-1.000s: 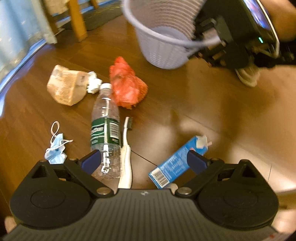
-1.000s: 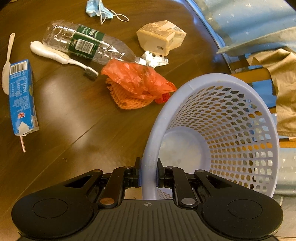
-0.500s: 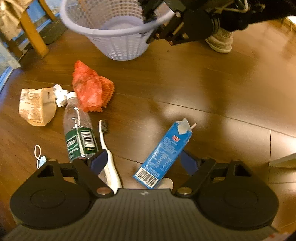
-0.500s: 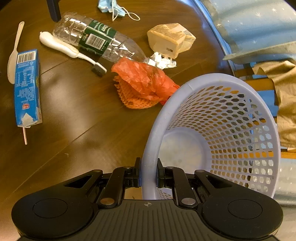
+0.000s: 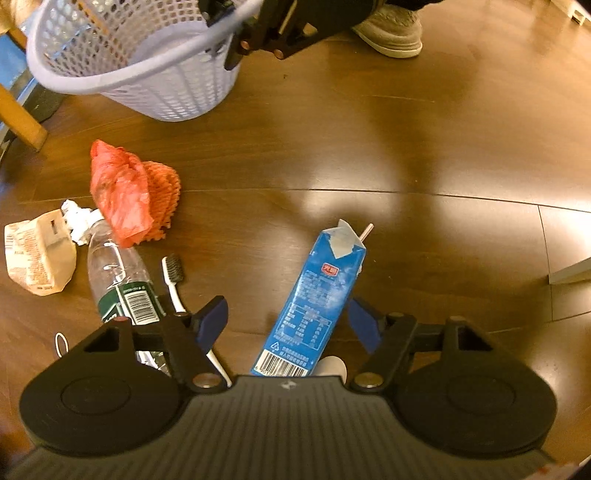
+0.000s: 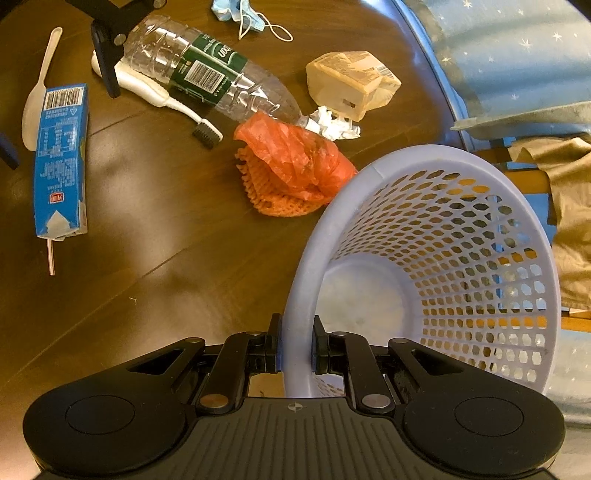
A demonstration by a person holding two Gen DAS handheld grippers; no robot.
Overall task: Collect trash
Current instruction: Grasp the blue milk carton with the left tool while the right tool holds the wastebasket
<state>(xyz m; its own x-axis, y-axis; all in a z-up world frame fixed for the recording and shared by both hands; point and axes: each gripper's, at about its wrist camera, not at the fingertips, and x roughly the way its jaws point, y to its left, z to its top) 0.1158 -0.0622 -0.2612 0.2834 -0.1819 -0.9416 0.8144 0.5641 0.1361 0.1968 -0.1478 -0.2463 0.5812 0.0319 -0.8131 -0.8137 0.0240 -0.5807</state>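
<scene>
Change since a second ago: the left gripper (image 5: pixel 288 325) is swinging rightward off the plastic bottle (image 5: pixel 122 280) and toothbrush (image 5: pixel 173 275), and is now lining up on the blue drink carton (image 5: pixel 317 299). The carton is sliding from the right edge of the left wrist view into the gap between the jaws. Over the same second the right gripper (image 6: pixel 297 347) is keeping its hold on the lavender mesh basket (image 6: pixel 436 258), which is tilting its mouth a little further toward the carton side.

Reading: the carton is probably the first item being picked; nothing is lying in the basket yet, so collection is only starting.

Left jaws: standing wide open, one blue pad on each side of the carton's lower half. The right pad is sitting very close to the carton's edge; whether it is touching, I cannot tell. The left pad is well clear, hanging over the toothbrush handle. Nothing is being held.

Right jaws: pinching closed on the basket rim, one pad inside and one outside the wall.

Positions relative to the carton, right wrist view:
- white plastic spoon (image 6: pixel 37 92), just beside its barcode end
- straw (image 6: pixel 50 254), sticking out of its folded end
- toothbrush and bottle, near, on the basket side
- orange plastic bag on orange net (image 6: pixel 295 166), between carton and basket, touching the basket rim
- crumpled brown paper bag (image 6: pixel 354 83) and white tissue wad (image 6: pixel 332 123), beyond the bottle neck
- blue face mask (image 6: pixel 240 13), farthest off

All are lying on the dark wood floor (image 5: pixel 424 166).
</scene>
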